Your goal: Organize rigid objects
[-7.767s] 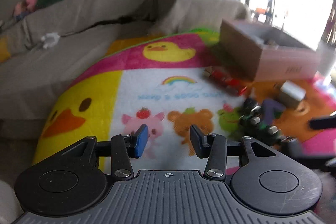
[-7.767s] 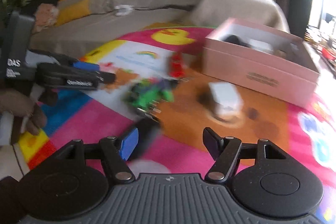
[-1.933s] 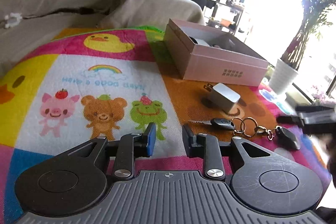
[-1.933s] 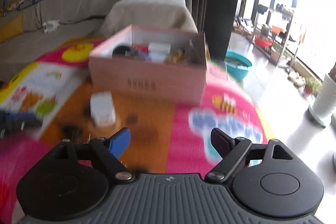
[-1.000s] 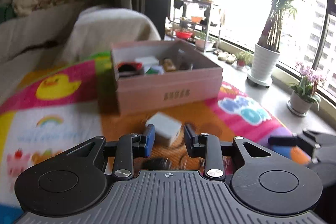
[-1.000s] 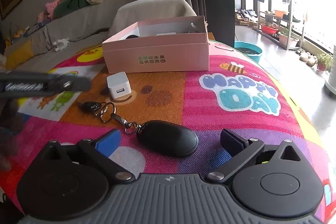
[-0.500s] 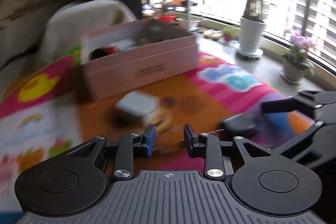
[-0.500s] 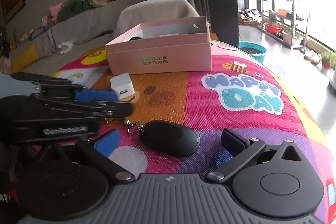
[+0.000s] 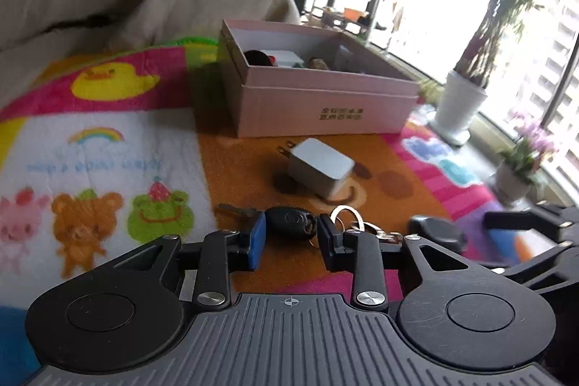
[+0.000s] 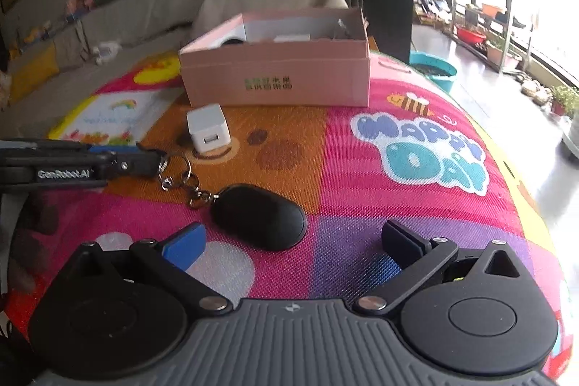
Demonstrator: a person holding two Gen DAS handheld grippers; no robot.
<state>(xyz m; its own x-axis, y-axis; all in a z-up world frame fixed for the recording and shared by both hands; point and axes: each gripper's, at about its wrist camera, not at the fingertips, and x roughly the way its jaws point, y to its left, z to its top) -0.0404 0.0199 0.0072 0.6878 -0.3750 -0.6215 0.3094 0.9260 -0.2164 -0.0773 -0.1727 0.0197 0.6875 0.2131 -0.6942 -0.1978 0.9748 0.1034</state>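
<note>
A black car key [image 9: 289, 222] with key rings [image 9: 346, 219] and an oval black fob [image 10: 259, 216] lies on the colourful mat. My left gripper [image 9: 291, 243] is low over the mat with its fingers on either side of the key head, jaws partly open. It also shows in the right wrist view [image 10: 119, 163]. My right gripper [image 10: 291, 241] is wide open and empty, just behind the fob. A white charger cube [image 9: 320, 170] lies beyond the key. An open pink box [image 9: 325, 104] with several items inside stands behind it.
A grey sofa with cushions [image 10: 108, 13] runs along the back. A potted plant [image 9: 459, 107] and small flower pot [image 9: 517, 181] stand on the floor to the right. A teal basin [image 10: 432, 69] sits beyond the mat's edge.
My left gripper has swung back left and come down so its fingers straddle the key head. My right gripper has stayed open behind the fob.
</note>
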